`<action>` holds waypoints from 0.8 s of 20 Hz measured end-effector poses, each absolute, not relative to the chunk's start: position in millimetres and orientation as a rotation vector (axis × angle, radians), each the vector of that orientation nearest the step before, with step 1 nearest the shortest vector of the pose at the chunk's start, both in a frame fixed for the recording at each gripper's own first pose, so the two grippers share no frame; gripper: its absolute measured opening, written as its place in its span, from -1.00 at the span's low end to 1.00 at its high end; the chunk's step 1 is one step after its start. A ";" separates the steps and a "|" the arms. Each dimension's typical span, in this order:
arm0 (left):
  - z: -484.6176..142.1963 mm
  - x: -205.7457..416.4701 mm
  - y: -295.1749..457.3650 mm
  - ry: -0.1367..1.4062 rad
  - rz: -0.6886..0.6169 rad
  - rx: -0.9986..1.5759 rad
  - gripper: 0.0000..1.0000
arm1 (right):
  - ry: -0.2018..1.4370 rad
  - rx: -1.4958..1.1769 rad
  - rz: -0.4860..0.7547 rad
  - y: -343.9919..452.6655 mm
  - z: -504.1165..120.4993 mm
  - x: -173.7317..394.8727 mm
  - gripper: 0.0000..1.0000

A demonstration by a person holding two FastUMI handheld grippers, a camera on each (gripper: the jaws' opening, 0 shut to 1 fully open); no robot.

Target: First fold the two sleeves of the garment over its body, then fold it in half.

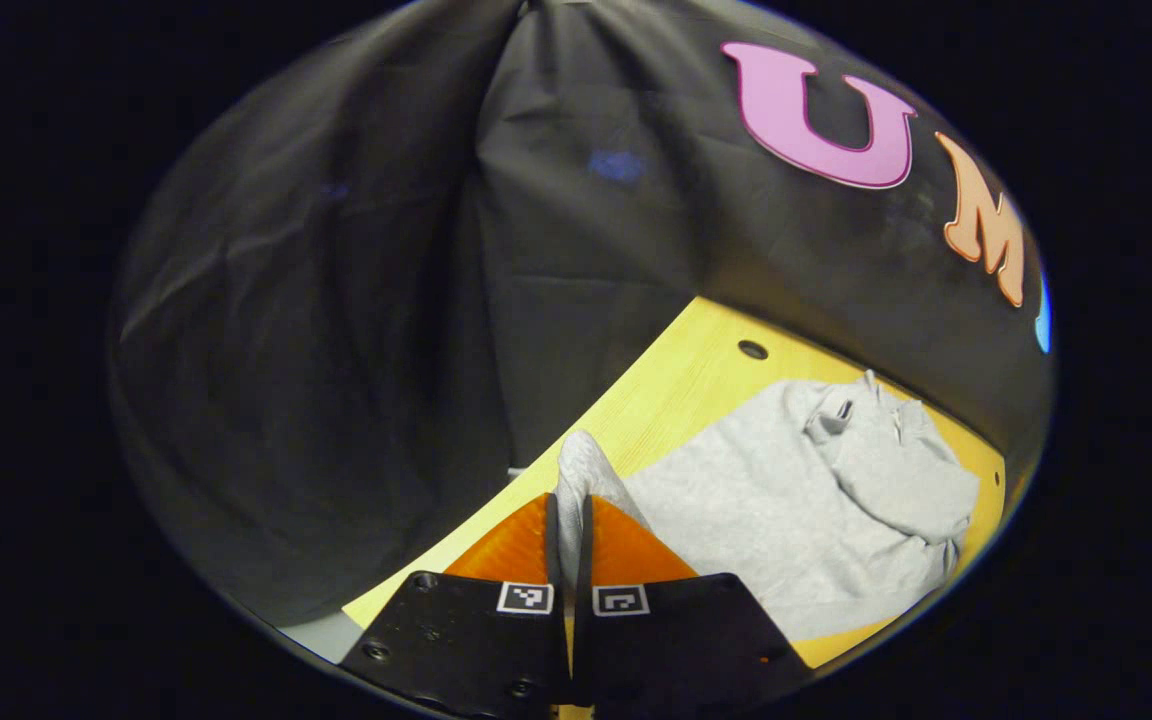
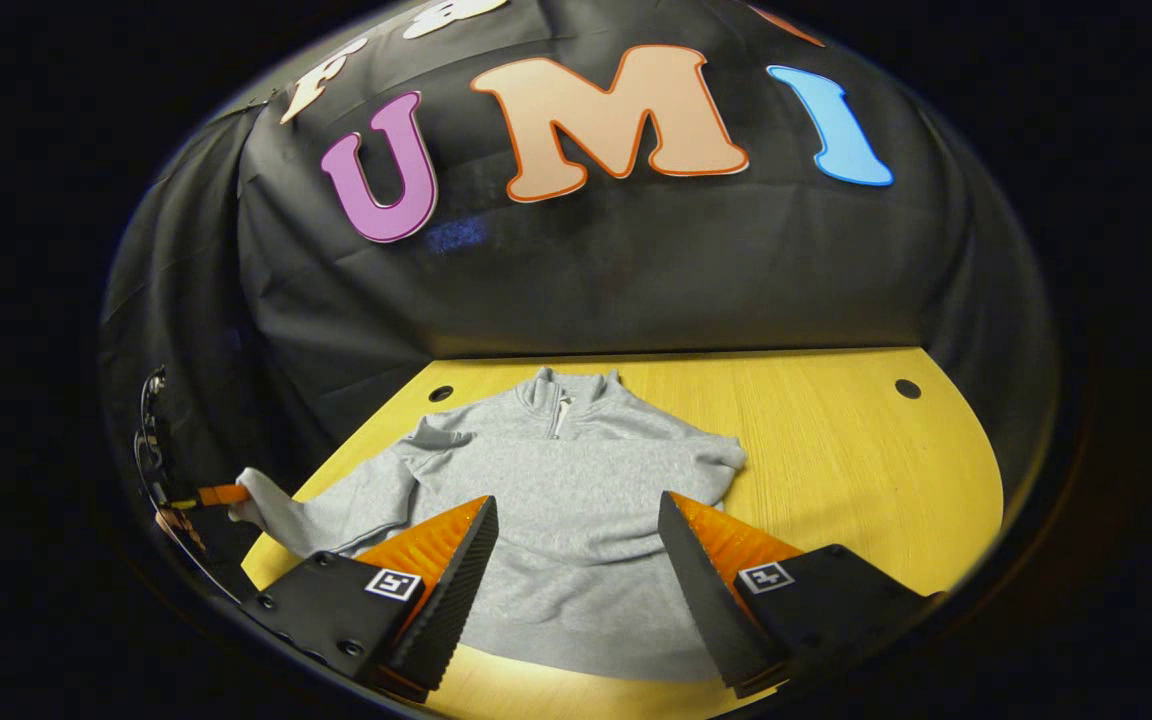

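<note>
- A grey sweatshirt (image 2: 576,500) lay flat on the yellow wooden table (image 2: 836,450), its zip collar (image 2: 561,395) pointing toward the black cloth wall at the back.
- In the right gripper view the garment sat left of the table's middle; the sleeve on that view's right was already folded in at the shoulder, while the sleeve (image 2: 336,510) on its left stretched out toward the table's near-left edge.
- The left tongs (image 1: 568,520) were closed on the cuff end of that outstretched sleeve (image 1: 586,480) — the grey fabric bunched up between the two orange fingers, with hardly any gap left.
- From the right gripper view the same grip showed far off at the left edge: an orange finger (image 2: 221,494) touched the sleeve's end, just past the table's edge.
- The right tongs (image 2: 576,560) stood wide, their orange-and-black fingers well apart above the lower body of the sweatshirt — holding nothing.
- In the left gripper view the garment's body (image 1: 786,510) spread away to the right, with the collar (image 1: 841,410) at the far end.
- Two small dark holes (image 2: 907,388) marked the table's back corners.
</note>
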State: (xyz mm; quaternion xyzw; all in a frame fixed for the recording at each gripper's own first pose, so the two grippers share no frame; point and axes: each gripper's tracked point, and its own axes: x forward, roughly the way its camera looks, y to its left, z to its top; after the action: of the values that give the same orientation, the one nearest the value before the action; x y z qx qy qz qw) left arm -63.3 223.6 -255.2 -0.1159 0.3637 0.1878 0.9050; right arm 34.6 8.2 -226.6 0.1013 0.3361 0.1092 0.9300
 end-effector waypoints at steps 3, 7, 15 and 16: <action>-239.1 -31.6 208.5 0.714 0.335 -0.204 -1.00 | 0.698 0.219 0.199 -10.2 -230.8 21.7 0.98; -217.0 5.4 182.6 0.664 0.269 -0.189 -1.00 | 0.701 0.242 0.159 -36.0 -231.9 7.6 0.97; -174.6 76.2 92.3 0.577 0.095 -0.152 -1.00 | 0.703 0.269 0.076 -90.6 -235.2 -21.5 0.97; -170.3 82.4 78.0 0.571 0.071 -0.150 -0.95 | 0.705 0.275 0.064 -97.6 -236.7 -25.0 0.97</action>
State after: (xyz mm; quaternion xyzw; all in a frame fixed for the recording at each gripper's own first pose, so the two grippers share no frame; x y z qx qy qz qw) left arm 82.4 78.0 -170.3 -0.0741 0.2813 0.0348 0.9561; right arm -25.0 -97.6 -236.7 0.1342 0.3442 0.0312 0.9287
